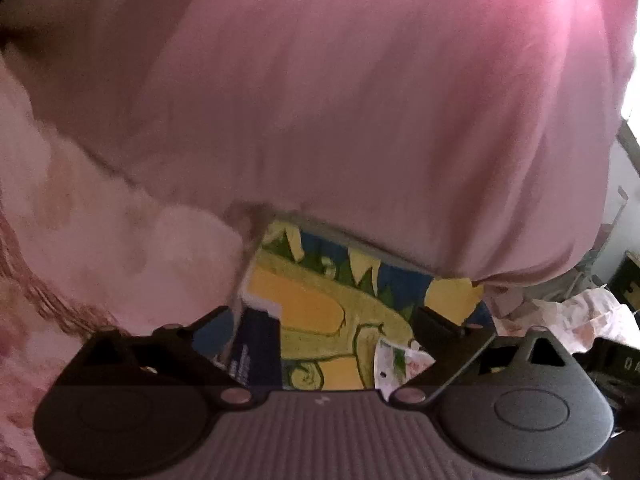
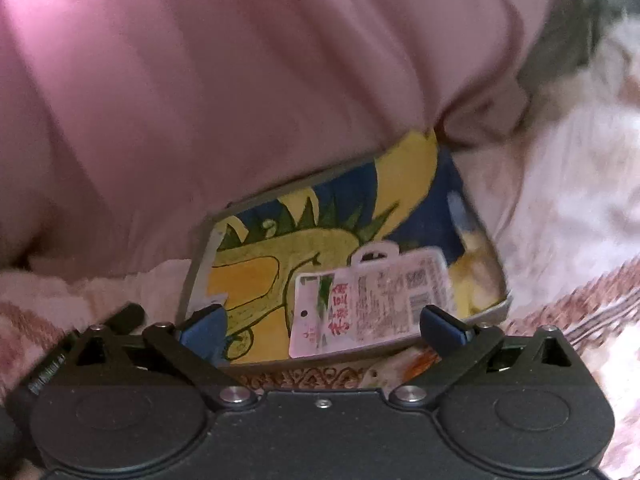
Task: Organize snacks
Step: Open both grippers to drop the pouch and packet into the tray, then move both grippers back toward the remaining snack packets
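Both claws spread wide, nothing between pads: left claw, right claw. Snack packet lies flat in tray with cartoon-printed bottom, near tray's front edge; judged as just deposited there for sorting. Pink bedding bulges over tray's far side, likely hindering access. Patterned blanket surrounds tray.

pink bedding: fills the upper frame in both of your views | fluffy white blanket: right side in your right view, left in your left | patterned pink-and-white cloth: lower right corner, blurred | crumpled pale paper or cloth: right edge, left view
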A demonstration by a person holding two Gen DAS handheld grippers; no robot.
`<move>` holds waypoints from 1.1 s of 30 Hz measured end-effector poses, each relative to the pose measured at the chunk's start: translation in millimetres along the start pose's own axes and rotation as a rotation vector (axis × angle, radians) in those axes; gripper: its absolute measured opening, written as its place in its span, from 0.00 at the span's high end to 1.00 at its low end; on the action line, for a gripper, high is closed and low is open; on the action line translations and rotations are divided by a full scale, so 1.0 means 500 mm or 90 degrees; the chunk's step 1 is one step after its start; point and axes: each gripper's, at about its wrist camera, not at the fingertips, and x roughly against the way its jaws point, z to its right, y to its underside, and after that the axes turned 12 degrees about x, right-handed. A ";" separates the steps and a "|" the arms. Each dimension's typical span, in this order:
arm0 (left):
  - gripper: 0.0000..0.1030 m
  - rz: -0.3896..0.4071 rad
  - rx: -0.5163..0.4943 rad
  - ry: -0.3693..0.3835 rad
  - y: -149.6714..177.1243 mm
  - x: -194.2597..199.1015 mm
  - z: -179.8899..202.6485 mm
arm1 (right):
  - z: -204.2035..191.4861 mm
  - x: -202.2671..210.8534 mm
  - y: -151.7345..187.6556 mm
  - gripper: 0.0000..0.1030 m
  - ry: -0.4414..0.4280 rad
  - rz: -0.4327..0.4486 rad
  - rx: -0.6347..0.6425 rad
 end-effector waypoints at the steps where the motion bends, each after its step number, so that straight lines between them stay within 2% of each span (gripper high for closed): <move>1: 0.01 0.013 -0.016 0.000 -0.003 0.021 0.010 | -0.009 0.016 0.001 0.01 0.005 0.009 0.019; 7: 0.00 0.072 -0.087 -0.017 -0.002 0.131 0.058 | -0.041 0.119 0.015 0.01 0.027 0.064 0.097; 9: 0.00 0.083 -0.082 -0.033 0.005 0.167 0.063 | -0.044 0.153 0.022 0.01 0.030 0.082 0.114; 14: 0.00 0.120 -0.077 -0.035 0.018 0.261 0.067 | -0.049 0.231 0.048 0.01 0.043 0.117 0.169; 21: 0.00 0.171 -0.158 -0.054 0.078 0.345 0.094 | -0.042 0.315 0.104 0.01 0.069 0.154 0.213; 26: 0.00 0.144 -0.189 -0.064 0.148 0.376 0.085 | -0.030 0.355 0.171 0.01 0.071 0.154 0.246; 33: 0.00 0.080 -0.206 -0.085 0.245 0.416 0.074 | -0.018 0.386 0.274 0.01 0.080 0.114 0.273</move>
